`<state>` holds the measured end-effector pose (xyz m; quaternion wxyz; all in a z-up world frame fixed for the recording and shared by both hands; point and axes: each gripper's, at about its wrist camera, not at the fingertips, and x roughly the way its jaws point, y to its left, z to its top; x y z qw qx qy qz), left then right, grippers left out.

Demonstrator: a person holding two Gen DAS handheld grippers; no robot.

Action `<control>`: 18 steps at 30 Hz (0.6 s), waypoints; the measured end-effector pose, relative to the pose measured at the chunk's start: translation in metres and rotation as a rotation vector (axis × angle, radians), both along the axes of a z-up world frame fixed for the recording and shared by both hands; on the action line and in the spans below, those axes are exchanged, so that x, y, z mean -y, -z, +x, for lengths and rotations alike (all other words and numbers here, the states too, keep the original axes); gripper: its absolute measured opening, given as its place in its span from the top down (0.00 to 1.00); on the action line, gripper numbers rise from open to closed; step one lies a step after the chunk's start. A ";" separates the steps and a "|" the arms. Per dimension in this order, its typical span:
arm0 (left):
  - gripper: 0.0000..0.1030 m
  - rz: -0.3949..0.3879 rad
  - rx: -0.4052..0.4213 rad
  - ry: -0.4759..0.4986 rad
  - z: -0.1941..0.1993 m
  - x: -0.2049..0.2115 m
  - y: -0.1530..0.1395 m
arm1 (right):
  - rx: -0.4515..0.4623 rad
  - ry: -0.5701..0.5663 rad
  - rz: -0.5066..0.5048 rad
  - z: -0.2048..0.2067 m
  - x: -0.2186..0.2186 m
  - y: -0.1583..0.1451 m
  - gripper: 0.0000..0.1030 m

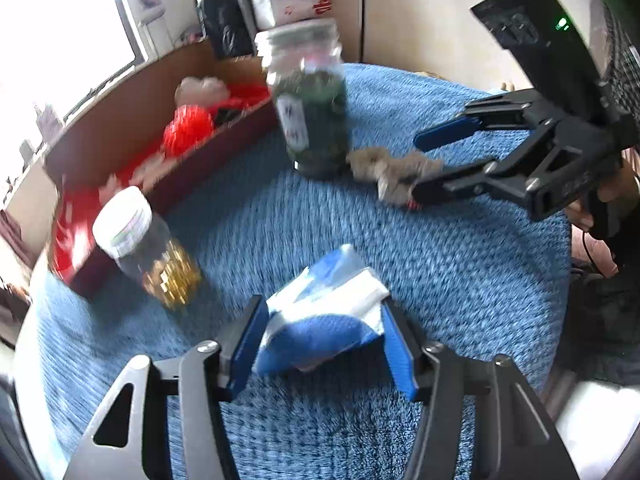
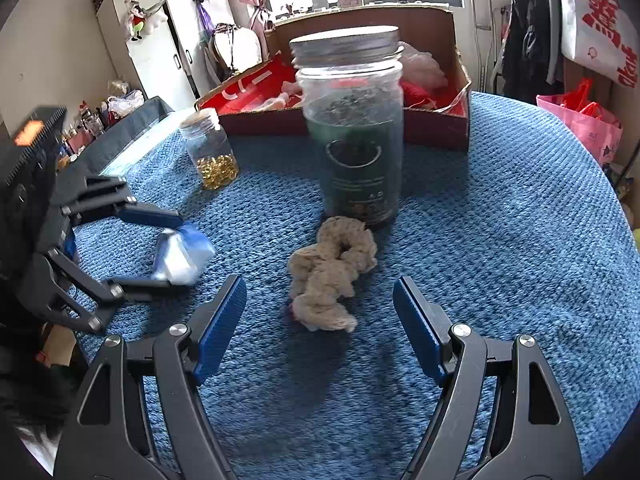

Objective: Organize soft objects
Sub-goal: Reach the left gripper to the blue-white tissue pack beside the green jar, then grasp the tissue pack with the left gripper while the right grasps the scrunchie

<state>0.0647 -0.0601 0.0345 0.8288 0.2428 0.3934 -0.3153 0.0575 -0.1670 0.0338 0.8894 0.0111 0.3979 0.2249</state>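
Observation:
My left gripper (image 1: 324,332) is shut on a blue and white tissue pack (image 1: 324,312), held just above the blue cloth; it also shows in the right wrist view (image 2: 182,252). My right gripper (image 2: 320,304) is open, its fingers on either side of a beige scrunchie (image 2: 332,272) lying on the cloth, not touching it. The scrunchie also shows in the left wrist view (image 1: 392,172). A cardboard box (image 1: 132,120) at the far side holds red and pale soft items (image 1: 188,128).
A tall jar of dark green contents (image 2: 356,128) stands just behind the scrunchie. A smaller jar of gold capsules (image 2: 210,148) stands near the box's corner. The blue knitted cloth (image 2: 500,220) covers the table. Bags and furniture lie beyond.

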 end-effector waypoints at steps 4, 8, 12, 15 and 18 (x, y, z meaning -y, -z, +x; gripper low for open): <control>0.24 -0.041 0.006 -0.063 0.002 -0.009 0.004 | 0.006 0.012 -0.026 0.000 -0.009 0.000 0.26; 0.14 -0.079 0.041 -0.127 -0.002 -0.020 -0.012 | 0.013 0.007 -0.013 -0.005 -0.012 -0.005 0.24; 0.06 -0.068 0.087 -0.172 -0.017 -0.021 -0.028 | 0.042 0.020 -0.029 -0.009 -0.013 -0.011 0.24; 0.03 -0.084 0.098 -0.217 -0.030 -0.024 -0.036 | 0.047 0.019 -0.019 -0.014 -0.012 -0.013 0.24; 0.00 -0.102 0.114 -0.276 -0.043 -0.029 -0.041 | 0.061 0.032 -0.026 -0.023 -0.012 -0.014 0.24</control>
